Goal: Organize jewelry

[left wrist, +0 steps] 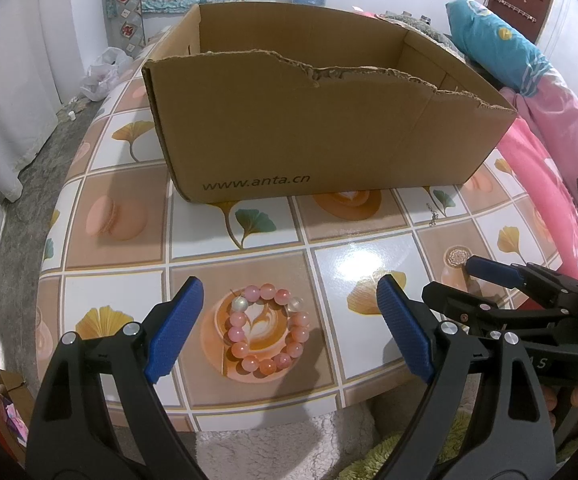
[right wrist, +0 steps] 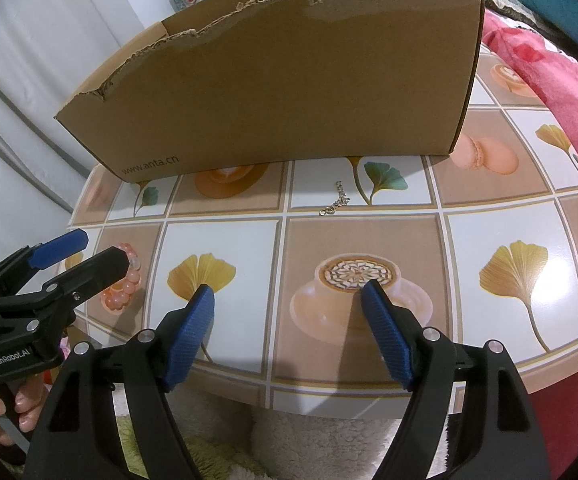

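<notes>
Left wrist view shows the left gripper (left wrist: 289, 328) with fingers spread wide, empty, straddling the pink bead bracelet (left wrist: 267, 330) near the desk's (left wrist: 121, 208) front edge; the next move is probably closing on it and lifting into the cardboard box (left wrist: 309, 128). Right gripper (right wrist: 287, 332) hovers released; what looks like a thin chain (right wrist: 335, 202) lies before the box, a bed beside the tile-patterned desk.

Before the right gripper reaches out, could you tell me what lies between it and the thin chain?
Only bare tablecloth separates the right gripper from the thin chain, as the right wrist view shows.
</notes>
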A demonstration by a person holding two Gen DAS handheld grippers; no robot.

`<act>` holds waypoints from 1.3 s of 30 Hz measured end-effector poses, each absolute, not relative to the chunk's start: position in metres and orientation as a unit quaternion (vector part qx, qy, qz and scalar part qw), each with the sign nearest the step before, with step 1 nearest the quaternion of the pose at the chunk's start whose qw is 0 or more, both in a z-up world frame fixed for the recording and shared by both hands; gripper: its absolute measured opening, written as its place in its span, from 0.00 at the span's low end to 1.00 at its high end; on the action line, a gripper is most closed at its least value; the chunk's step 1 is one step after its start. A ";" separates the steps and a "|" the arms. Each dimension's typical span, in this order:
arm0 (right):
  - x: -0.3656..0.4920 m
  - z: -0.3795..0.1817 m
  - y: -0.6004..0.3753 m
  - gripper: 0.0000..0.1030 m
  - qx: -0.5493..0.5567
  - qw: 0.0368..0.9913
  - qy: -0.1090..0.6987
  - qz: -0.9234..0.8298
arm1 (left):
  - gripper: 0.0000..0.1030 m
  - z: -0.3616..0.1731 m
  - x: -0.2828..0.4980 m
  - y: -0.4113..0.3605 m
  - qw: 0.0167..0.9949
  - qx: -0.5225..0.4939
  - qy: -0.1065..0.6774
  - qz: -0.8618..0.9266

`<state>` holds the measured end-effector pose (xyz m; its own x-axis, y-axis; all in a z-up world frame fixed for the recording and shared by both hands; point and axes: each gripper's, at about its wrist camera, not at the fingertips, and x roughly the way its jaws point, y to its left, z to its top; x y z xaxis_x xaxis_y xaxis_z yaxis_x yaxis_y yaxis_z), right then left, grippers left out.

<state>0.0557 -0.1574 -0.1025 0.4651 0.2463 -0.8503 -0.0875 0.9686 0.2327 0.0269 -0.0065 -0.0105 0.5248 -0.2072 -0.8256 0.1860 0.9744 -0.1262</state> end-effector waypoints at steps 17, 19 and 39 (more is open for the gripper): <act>0.055 -0.102 -0.159 0.73 0.082 0.852 0.507 0.100 | 0.82 -0.012 0.026 -0.007 0.872 -0.011 0.477 -0.111; 0.055 -0.101 -0.159 0.73 0.083 0.852 0.507 0.101 | 0.82 -0.012 0.026 -0.007 0.872 -0.012 0.478 -0.110; 0.048 -0.089 -0.167 0.74 0.102 0.858 0.484 0.138 | 0.82 0.014 -0.002 0.020 0.902 -0.044 0.409 -0.130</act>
<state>0.0484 -0.1673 -0.0886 0.4933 0.3351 -0.8027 -0.1381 0.9413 0.3081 -0.0021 0.0203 0.0139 0.6310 -0.2703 -0.7272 0.1984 0.9624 -0.1855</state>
